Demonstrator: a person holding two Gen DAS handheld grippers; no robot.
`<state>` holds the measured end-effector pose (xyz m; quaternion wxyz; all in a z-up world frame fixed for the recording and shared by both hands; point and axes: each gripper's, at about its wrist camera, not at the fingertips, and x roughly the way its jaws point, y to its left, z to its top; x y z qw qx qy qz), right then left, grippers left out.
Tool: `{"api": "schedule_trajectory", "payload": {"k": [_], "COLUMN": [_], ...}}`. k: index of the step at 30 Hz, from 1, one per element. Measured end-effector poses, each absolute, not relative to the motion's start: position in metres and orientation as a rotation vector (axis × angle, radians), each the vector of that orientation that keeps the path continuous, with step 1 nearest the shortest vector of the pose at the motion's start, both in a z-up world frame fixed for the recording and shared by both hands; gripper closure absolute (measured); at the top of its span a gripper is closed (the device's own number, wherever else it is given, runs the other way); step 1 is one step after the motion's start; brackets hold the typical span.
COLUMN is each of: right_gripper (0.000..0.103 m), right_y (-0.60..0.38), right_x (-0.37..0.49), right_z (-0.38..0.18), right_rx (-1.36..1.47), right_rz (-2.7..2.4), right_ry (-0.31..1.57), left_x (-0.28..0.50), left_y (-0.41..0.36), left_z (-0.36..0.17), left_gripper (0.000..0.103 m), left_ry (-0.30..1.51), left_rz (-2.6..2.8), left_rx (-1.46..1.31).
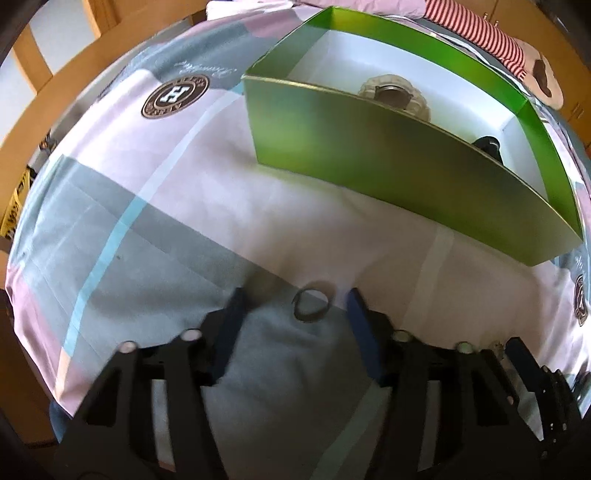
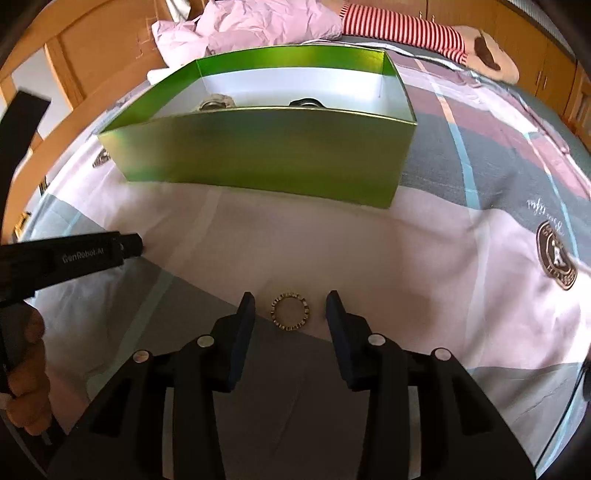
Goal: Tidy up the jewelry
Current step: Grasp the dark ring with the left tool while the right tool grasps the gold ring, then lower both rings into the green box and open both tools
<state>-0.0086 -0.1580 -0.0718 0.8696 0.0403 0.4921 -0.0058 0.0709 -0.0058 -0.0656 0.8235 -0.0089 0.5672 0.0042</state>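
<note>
In the left wrist view a dark ring (image 1: 312,306), blurred, lies on the patchwork bedsheet (image 1: 147,221). My left gripper (image 1: 296,297) is open around it, and neither pad touches it. In the right wrist view a small gold ring (image 2: 290,311) lies on the sheet between the pads of my open right gripper (image 2: 290,299), clear of both. Beyond both stands an open green box (image 1: 369,155) (image 2: 258,147) with a white inside. It holds a pale beaded bracelet (image 1: 393,92) (image 2: 216,103) and a dark piece (image 1: 487,144) (image 2: 304,102), both partly hidden by the near wall.
The left gripper's black body (image 2: 74,254) and a person's hand (image 2: 26,369) enter the right wrist view from the left. Crumpled pink cloth (image 2: 251,26) and a red-striped plush toy (image 2: 406,29) lie behind the box. A wooden bed frame (image 2: 74,55) borders the sheet.
</note>
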Motion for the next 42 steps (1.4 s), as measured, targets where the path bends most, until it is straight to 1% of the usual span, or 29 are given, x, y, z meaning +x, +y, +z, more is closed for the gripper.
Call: {"api": "schedule_trajectory", "payload": {"k": [1,2,4,5,6,7,8,14,17,21,32,42], "right_gripper": [0.067,0.067,0.071,0.073,0.076,0.081,0.082,0.082,0.082,0.082,0.082,0.082], "right_y": [-0.157,-0.155,-0.153,-0.152,-0.152,-0.151,-0.151,-0.152,-0.154,-0.154,-0.147,-0.148], "right_x": [-0.009,-0.010,-0.010,-0.011,-0.011,-0.012,-0.014,-0.021,-0.025,-0.023,-0.022,-0.023], "right_z": [-0.072,-0.072,-0.073,-0.073,-0.073,-0.073,-0.073,-0.064,-0.051,-0.042,-0.048,-0.054], "right_rx": [0.073,0.062,0.057,0.057,0.055,0.053,0.054,0.088,0.089,0.085,0.094,0.113], "right_rz": [-0.013,-0.015,-0.014,-0.014,-0.014,-0.014,-0.013,-0.012,-0.008,-0.005,0.013,0.014], "right_ry": [1.030,1.031,1.032,1.033,1.034,1.034,1.032,1.018,0.988,0.980,1.006,1.021], "left_x": [0.071,0.070,0.068,0.067,0.067,0.066,0.065,0.058,0.053,0.049,0.049,0.036], "left_y": [-0.009,-0.013,-0.024,-0.029,-0.035,-0.036,-0.039,-0.033,-0.032,-0.036,-0.032,-0.040], "left_z": [-0.065,-0.065,-0.067,-0.067,-0.068,-0.067,-0.067,-0.054,-0.047,-0.044,-0.043,-0.026], "left_gripper": [0.062,0.065,0.077,0.080,0.082,0.082,0.083,0.083,0.083,0.083,0.083,0.083], "left_ry": [1.201,1.197,1.191,1.187,1.185,1.185,1.187,1.152,1.109,1.098,1.094,1.005], "left_rz": [-0.003,-0.015,-0.044,-0.061,-0.076,-0.090,-0.107,-0.187,-0.173,-0.171,-0.170,-0.223], "left_rx": [-0.013,-0.006,0.037,0.064,0.078,0.084,0.089,0.026,0.037,0.050,0.037,0.064]}}
